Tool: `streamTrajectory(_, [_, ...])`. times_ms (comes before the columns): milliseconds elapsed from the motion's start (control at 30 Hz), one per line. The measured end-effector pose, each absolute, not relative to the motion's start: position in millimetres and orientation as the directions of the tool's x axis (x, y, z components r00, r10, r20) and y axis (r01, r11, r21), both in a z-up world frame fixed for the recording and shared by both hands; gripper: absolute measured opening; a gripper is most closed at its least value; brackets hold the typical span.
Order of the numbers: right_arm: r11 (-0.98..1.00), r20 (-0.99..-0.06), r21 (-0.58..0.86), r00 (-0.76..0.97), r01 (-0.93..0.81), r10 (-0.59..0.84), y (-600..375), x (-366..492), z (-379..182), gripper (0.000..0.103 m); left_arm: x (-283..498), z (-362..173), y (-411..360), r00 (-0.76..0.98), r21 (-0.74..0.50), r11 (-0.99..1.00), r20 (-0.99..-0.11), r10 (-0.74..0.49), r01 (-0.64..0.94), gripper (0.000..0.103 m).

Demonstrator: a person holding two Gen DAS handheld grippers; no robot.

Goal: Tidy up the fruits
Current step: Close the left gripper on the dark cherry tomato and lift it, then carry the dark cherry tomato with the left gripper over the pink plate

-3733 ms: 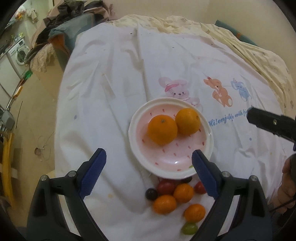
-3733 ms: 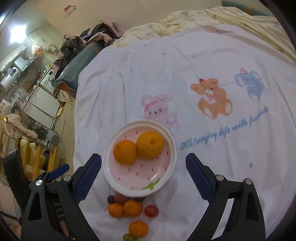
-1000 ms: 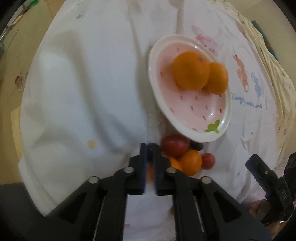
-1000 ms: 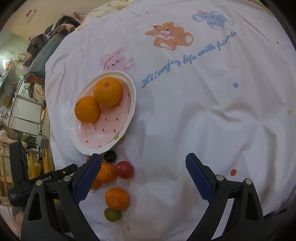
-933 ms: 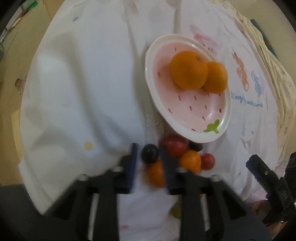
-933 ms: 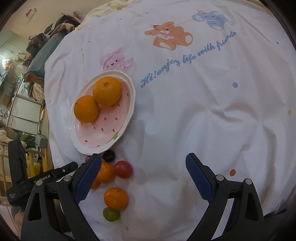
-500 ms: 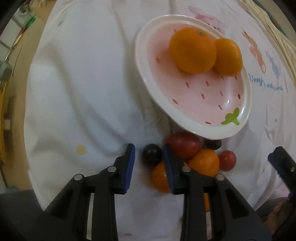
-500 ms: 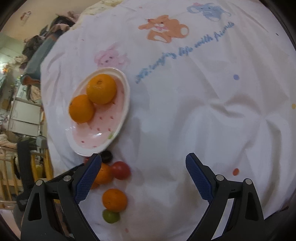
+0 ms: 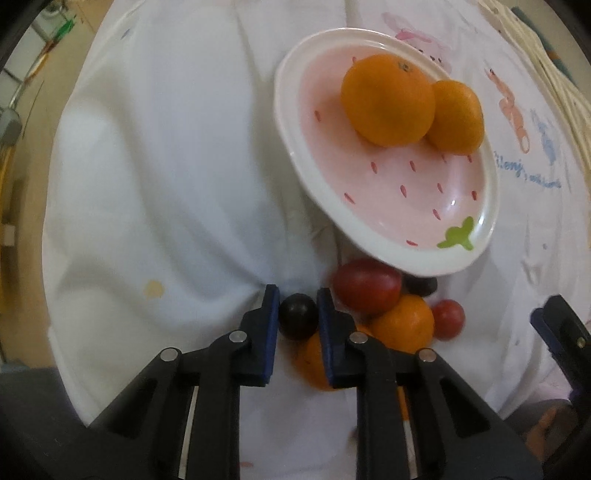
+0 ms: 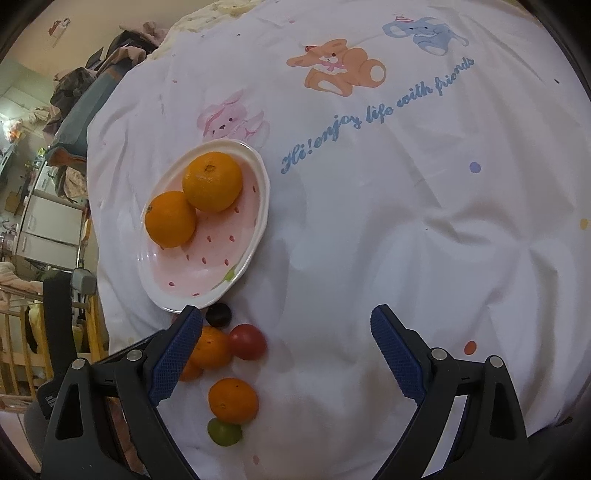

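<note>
Left gripper clamps a small dark fruit just below a pink plate.

The left jaws have just closed on the fruit, beside a cluster of small fruits on the white cloth. Two oranges sit on the plate. The right gripper hangs wide apart, empty.

A white cotton bedsheet printed with cartoon animals covers the bed. An orange bear, a blue elephant and a pink rabbit sit at its far side above blue script reading "Hi! enjoy life with friends". Small coloured dots speckle the cloth. Far left, a heap of dark clothes lies past the bed, and white cabinets stand further left.
</note>
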State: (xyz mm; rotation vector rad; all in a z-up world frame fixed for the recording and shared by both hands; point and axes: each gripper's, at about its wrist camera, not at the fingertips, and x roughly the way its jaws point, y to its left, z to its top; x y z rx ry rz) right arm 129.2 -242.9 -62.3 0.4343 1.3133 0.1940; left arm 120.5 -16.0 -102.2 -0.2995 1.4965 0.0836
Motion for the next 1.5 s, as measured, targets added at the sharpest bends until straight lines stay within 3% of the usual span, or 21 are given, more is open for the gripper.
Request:
streamTrajectory(333, [0.881,-0.867,0.47,0.211,0.049,0.451,-229,131,-65,0.092,105,-42,1,0.176,-0.152,0.977,-0.976,-0.126,-0.147,0.017])
streamTrajectory(433, [0.882,-0.869,0.472,0.164,-0.012,0.467,-210,136,-71,0.076,105,-35,17,0.207,-0.141,0.981,-0.972,-0.112,-0.13,0.017])
streamTrajectory(467, [0.886,-0.874,0.463,0.149,-0.035,0.462,-202,139,-73,0.067,102,-35,20,0.218,-0.14,0.982,-0.97,-0.109,-0.13,0.017])
streamTrajectory(600, [0.904,-0.898,0.42,0.107,-0.084,0.427,-178,150,-85,0.054,93,-35,29,0.229,-0.177,0.974,-0.963,-0.141,-0.141,0.017])
streamTrajectory(1333, [0.907,-0.919,0.374,0.056,-0.192,0.39,-134,152,-106,0.046,98,-38,24,0.231,-0.228,0.961,-0.954,-0.189,-0.156,0.017])
streamTrajectory(1467, [0.901,-0.911,0.397,0.041,-0.177,0.409,-139,155,-112,0.033,98,-41,24,0.226,-0.222,0.962,-0.957,-0.183,-0.162,0.017])
streamTrajectory(1500, [0.91,-0.923,0.368,0.046,-0.192,0.382,-138,155,-113,0.025,98,-41,24,0.227,-0.219,0.962,-0.957,-0.18,-0.163,0.017])
